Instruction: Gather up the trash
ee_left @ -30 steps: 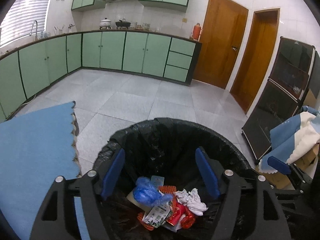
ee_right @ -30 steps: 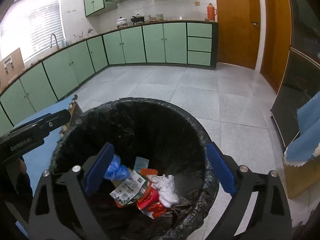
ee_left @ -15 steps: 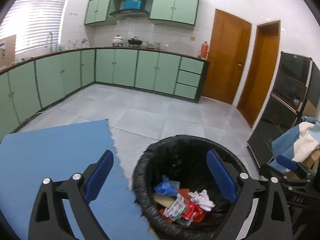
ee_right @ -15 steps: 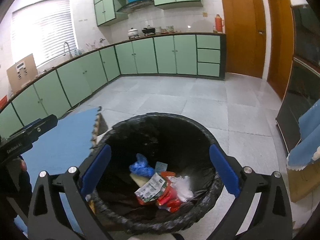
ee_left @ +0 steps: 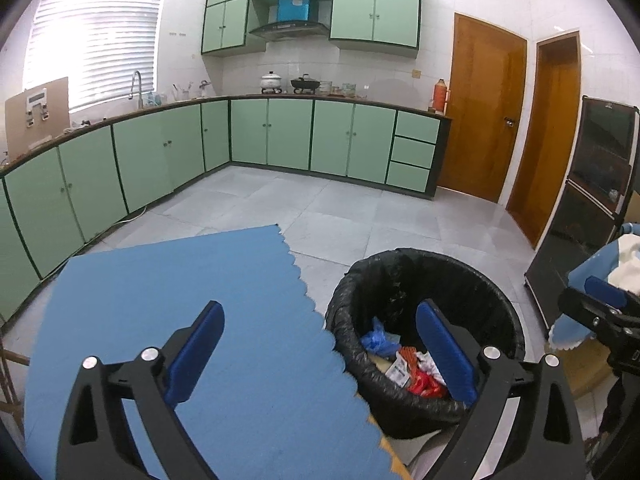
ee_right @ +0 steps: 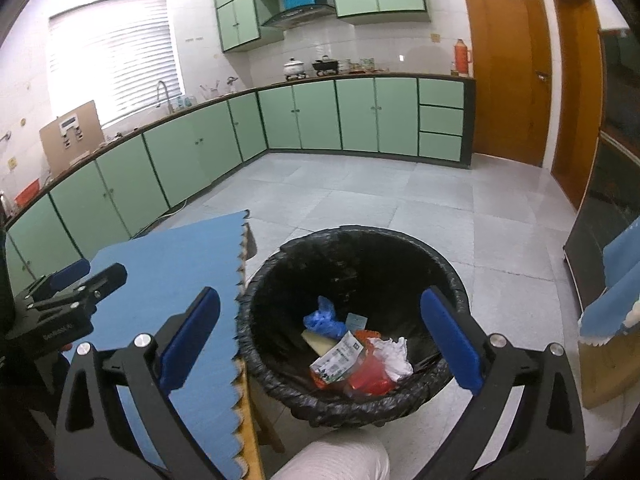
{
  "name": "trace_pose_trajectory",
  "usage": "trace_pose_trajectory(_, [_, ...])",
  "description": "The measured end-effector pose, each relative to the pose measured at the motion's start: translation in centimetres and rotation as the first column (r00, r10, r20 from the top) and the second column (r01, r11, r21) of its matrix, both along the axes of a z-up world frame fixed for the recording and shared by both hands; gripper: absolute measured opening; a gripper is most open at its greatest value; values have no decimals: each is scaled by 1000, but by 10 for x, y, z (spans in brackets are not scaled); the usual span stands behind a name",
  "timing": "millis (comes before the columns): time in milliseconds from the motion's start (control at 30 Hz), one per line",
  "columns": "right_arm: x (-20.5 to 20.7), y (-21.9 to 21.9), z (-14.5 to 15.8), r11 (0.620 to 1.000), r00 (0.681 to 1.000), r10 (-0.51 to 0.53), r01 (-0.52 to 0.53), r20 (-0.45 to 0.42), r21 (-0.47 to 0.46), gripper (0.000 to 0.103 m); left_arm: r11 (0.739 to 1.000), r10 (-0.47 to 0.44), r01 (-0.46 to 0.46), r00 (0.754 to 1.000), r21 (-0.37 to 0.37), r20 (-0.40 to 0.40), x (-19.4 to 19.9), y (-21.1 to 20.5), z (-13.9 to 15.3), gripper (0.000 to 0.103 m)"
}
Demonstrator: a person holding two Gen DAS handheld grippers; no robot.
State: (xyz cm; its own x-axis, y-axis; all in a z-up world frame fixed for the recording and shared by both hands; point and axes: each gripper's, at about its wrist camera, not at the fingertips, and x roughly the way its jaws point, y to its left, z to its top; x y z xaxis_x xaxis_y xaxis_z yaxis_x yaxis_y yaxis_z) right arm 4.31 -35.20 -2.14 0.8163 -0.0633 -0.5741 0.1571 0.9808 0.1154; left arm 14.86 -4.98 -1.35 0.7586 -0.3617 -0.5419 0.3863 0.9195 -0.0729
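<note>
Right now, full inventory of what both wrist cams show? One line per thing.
bin: 1, black liner, on floor beside mat
trash: several pieces, blue, white, red, printed wrapper, inside bin
mat: 1, blue, scalloped edge, on table left of bin
cabinets: many, green, along walls
doors: 2, brown wood, far right
thermos: 1, red, counter end
left gripper: 1, black, blue pads, open, empty
right gripper: 1, same, open, empty

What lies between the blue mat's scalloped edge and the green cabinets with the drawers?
Only bare grey floor tiles lie between the blue mat and the cabinets; the left wrist view shows this stretch best.
</note>
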Motion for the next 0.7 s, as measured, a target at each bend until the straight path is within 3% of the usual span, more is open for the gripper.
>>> trace_pose_trajectory(700, [-22, 45, 29, 996, 997, 73, -71, 36, -53, 98, 1000, 16, -15, 998, -20, 55, -43, 25, 24, 95])
